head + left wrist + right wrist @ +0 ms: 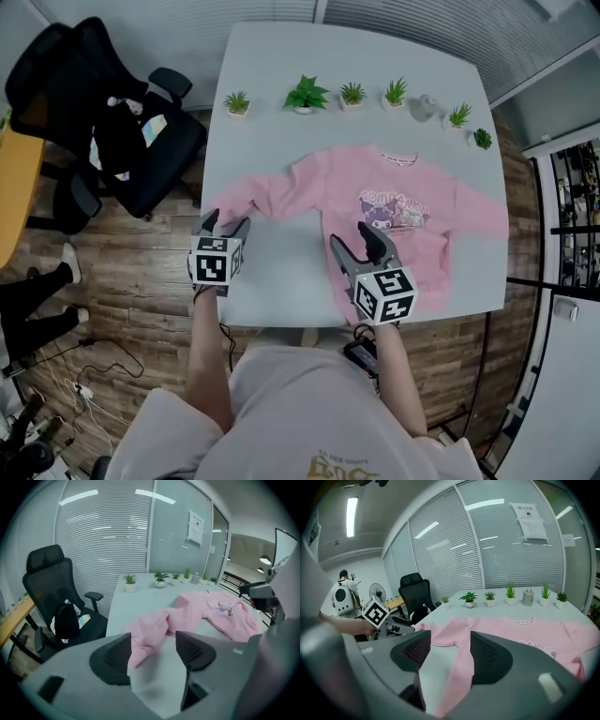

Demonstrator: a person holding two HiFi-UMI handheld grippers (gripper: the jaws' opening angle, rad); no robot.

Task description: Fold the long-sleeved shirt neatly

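A pale grey counter (281,272) stands on a wood-plank floor (141,272) beside glass walls with slatted blinds (103,536), with one black office chair (122,141) at its left; along its far edge stand six small potted plants (305,94) and one small grey container (427,108). One pink long-sleeved shirt (375,202) lies spread front-up across the counter; the left hand-held gripper (226,222) hangs wide open and empty just short of the sleeve cuff (143,644); the right hand-held gripper (354,236) is open too, astride the shirt's side edge, not clamped.

Jaws apart: left hand-held gripper (228,222), right hand-held gripper (352,234)
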